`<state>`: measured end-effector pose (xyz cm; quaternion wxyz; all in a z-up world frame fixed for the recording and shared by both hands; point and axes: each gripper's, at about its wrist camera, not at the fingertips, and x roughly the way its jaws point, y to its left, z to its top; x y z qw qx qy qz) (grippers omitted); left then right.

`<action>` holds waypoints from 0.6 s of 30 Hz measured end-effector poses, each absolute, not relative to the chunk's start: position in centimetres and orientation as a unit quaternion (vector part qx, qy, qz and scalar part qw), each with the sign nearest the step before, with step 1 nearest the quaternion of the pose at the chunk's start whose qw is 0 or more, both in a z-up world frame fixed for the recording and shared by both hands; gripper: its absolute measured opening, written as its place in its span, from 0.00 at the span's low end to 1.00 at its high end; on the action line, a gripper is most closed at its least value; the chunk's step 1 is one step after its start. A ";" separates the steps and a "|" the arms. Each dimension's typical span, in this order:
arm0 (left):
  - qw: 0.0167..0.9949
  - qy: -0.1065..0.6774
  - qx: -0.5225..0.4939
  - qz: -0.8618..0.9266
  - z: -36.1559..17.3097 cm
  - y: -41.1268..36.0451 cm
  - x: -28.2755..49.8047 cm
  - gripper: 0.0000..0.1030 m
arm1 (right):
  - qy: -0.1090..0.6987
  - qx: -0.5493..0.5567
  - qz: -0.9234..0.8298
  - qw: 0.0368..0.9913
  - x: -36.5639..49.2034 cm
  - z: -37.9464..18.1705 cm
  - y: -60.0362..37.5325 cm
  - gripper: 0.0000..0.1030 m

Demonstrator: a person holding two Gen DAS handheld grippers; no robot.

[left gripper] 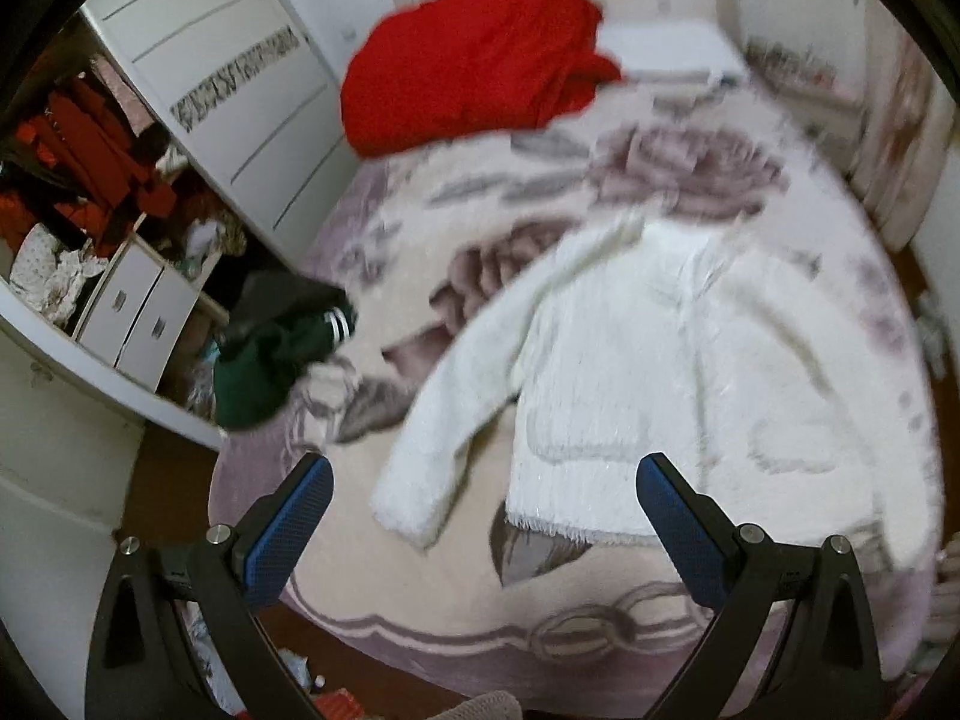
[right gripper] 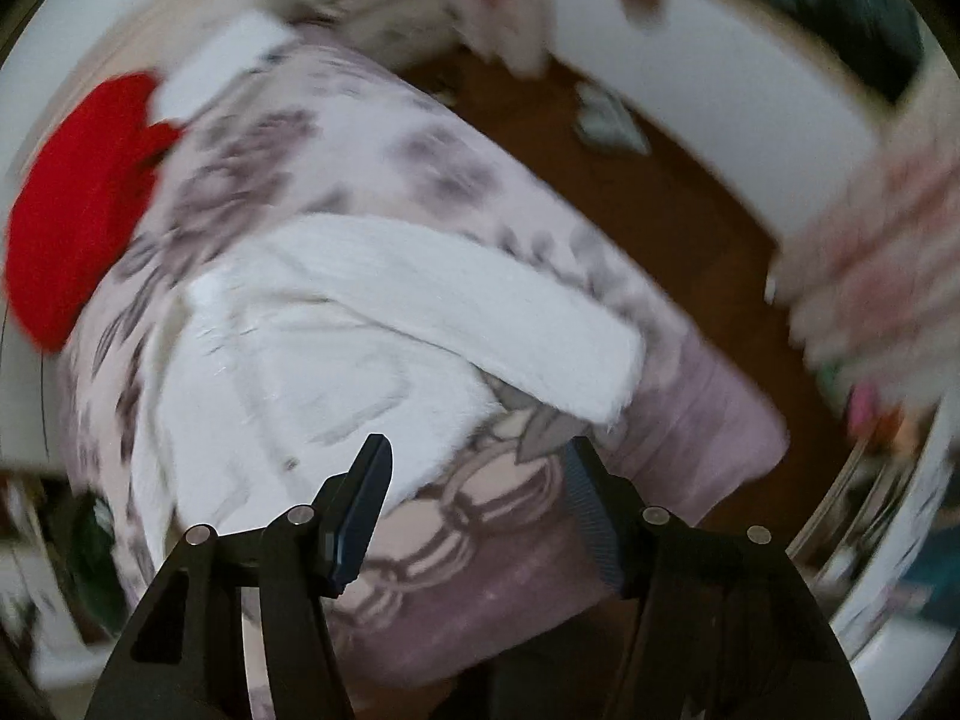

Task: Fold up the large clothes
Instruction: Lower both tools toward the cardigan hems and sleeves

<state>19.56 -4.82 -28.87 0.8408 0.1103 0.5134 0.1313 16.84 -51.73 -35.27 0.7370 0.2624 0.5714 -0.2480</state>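
Note:
A white fluffy cardigan lies spread flat on the bed's floral blanket, sleeves out to the sides, hem toward me. It also shows in the right wrist view, with one sleeve stretched toward the bed's right edge. My left gripper is open and empty, held above the blanket just short of the hem and the left sleeve. My right gripper is open and empty, above the bed's near edge by the cardigan's hem. The right view is blurred.
A red garment lies heaped at the head of the bed, by a white pillow. A dark green garment lies at the bed's left edge. An open wardrobe stands at left. Brown floor runs along the right.

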 end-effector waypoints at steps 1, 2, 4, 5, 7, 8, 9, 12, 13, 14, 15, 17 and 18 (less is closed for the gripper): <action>0.833 0.523 0.112 0.138 -30.9 -5.5 20.1 1.00 | 0.576 0.283 -0.261 0.721 16.8 -38.4 -53.9 0.73; 0.824 0.536 0.112 0.143 -33.3 -6.3 20.7 1.00 | 0.579 0.308 -0.272 0.705 16.5 -41.9 -56.3 0.74; 0.811 0.555 0.114 0.150 -36.8 -7.4 21.5 1.00 | 0.582 0.340 -0.295 0.677 15.9 -47.6 -60.2 0.75; 0.804 0.564 0.115 0.152 -38.3 -7.8 21.8 1.00 | 0.583 0.353 -0.306 0.665 15.6 -50.5 -62.3 0.75; 0.790 0.583 0.122 0.148 -41.9 -9.4 22.5 1.00 | 0.598 0.369 -0.330 0.631 14.8 -56.7 -66.0 0.76; 0.785 0.588 0.127 0.146 -43.4 -10.3 22.9 1.00 | 0.598 0.378 -0.336 0.622 14.5 -58.7 -67.2 0.77; 0.779 0.595 0.135 0.143 -45.0 -11.2 23.3 1.00 | 0.598 0.390 -0.342 0.611 14.1 -60.6 -68.3 0.77; 0.771 0.605 0.149 0.131 -48.1 -13.3 24.0 1.00 | 0.588 0.434 -0.343 0.591 13.1 -66.5 -70.8 0.79; 0.769 0.607 0.157 0.124 -49.1 -14.2 24.1 1.00 | 0.581 0.453 -0.335 0.587 13.3 -67.9 -71.2 0.79; 0.768 0.608 0.166 0.115 -49.8 -15.0 24.2 1.00 | 0.571 0.476 -0.325 0.585 13.2 -68.9 -71.5 0.79; 0.768 0.607 0.175 0.107 -50.3 -15.9 24.6 1.00 | 0.566 0.487 -0.319 0.584 13.4 -69.5 -71.5 0.79; 0.772 0.600 0.191 0.088 -50.8 -17.7 25.1 1.00 | 0.549 0.474 -0.299 0.620 14.6 -69.1 -70.9 0.43; 0.775 0.596 0.197 0.078 -51.0 -18.6 25.3 1.00 | 0.563 0.448 -0.292 0.631 15.5 -68.9 -70.6 0.18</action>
